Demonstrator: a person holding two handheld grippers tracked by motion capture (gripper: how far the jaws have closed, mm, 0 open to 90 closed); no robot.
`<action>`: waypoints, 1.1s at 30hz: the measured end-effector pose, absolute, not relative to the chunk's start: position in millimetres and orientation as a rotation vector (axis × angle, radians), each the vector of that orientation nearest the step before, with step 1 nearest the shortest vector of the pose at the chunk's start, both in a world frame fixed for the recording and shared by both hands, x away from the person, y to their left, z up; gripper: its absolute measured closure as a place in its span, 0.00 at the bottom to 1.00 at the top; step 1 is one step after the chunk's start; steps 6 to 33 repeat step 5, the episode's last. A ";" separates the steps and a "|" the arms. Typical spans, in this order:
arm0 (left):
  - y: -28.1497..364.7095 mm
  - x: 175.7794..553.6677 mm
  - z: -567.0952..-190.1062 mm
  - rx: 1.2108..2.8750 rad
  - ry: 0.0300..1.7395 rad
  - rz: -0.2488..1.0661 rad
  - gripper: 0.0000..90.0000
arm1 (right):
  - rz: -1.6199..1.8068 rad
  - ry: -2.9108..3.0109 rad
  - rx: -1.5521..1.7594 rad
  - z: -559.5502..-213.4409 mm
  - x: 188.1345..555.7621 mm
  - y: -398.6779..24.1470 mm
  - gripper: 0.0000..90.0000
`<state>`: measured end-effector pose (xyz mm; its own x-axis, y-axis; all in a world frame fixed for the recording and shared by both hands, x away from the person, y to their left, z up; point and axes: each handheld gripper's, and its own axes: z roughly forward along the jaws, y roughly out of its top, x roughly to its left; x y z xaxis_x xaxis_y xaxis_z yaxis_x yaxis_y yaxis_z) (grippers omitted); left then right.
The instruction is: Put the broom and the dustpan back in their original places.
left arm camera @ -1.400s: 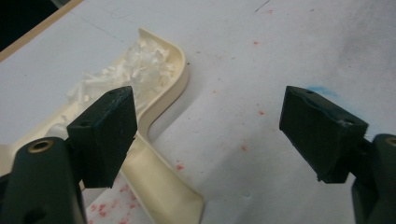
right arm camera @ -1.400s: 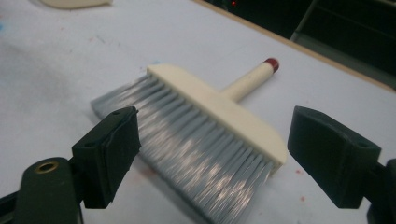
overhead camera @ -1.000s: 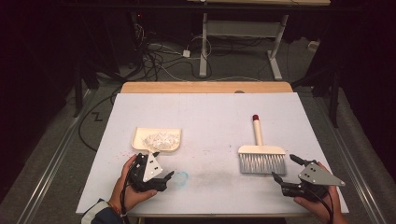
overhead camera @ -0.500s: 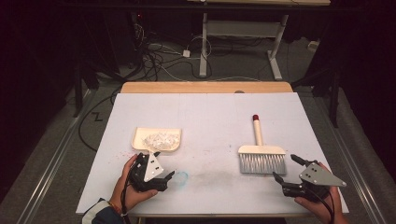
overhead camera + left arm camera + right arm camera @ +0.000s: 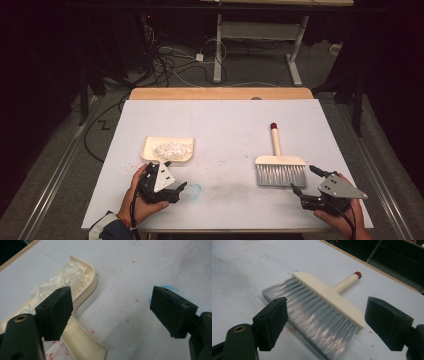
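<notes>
- Nearest the person, the left tongs [image 5: 175, 192] rest released on the counter [image 5: 220, 125], jaws wide, just behind the dustpan's handle.
- The right tongs [image 5: 306, 186] are also released, jaws apart just short of the brush [image 5: 280, 167] bristles.
- Farther off, the dustpan [image 5: 170, 150] sits left of centre, holding white scraps [image 5: 172, 148].
- It looks like the pick-up stage: next, each pair of tongs must move forward and close, left on the dustpan handle, right on the brush.
</notes>
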<state>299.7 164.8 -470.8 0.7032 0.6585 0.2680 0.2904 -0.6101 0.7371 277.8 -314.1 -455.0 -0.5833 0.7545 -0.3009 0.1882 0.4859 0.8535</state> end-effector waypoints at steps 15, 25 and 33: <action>165.3 300.8 -470.0 2.218 0.728 0.698 0.19 | 1.065 2.023 0.782 -453.9 278.0 -314.9 0.22; 165.3 300.8 -470.0 2.218 0.728 0.698 0.19 | 1.065 2.023 0.782 -453.9 278.0 -314.9 0.22; 165.3 300.8 -470.0 2.218 0.728 0.698 0.19 | 1.065 2.023 0.782 -453.9 278.0 -314.9 0.22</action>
